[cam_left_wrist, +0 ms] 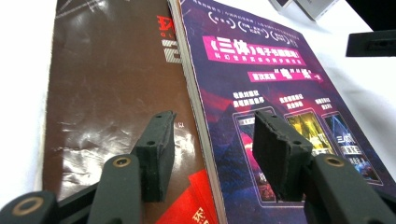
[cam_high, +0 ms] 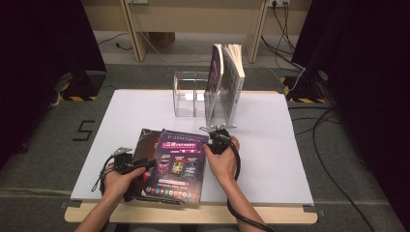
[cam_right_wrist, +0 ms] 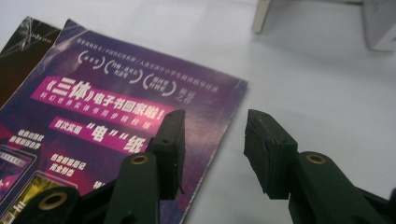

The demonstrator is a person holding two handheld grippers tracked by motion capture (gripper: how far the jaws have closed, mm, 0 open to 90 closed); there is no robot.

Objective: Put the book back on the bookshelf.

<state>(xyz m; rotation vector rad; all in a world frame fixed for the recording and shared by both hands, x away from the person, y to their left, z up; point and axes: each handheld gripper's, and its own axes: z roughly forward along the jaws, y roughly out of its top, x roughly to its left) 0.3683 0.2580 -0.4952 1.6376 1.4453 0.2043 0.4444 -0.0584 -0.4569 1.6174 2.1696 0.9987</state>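
Lying flat at the near edge of the white worktop [cam_high: 270, 145], a purple magazine [cam_high: 180, 166] overlaps a brown one [cam_high: 145, 142]. At its left edge, the left gripper [cam_high: 145, 165] holds its jaws wide, gripping nothing. At its right edge, the right gripper [cam_high: 216, 137] stands open and empty above the magazine's border.

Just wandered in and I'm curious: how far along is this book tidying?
Done, it seems: two books stand upright in the clear rack. In hand: the right tool hangs open over the right edge of the purple book, one jaw above the cover and one above the table, gripping nothing. The left tool hovers open over its left edge. Probably left: lifting it and the brown book beneath into the rack.
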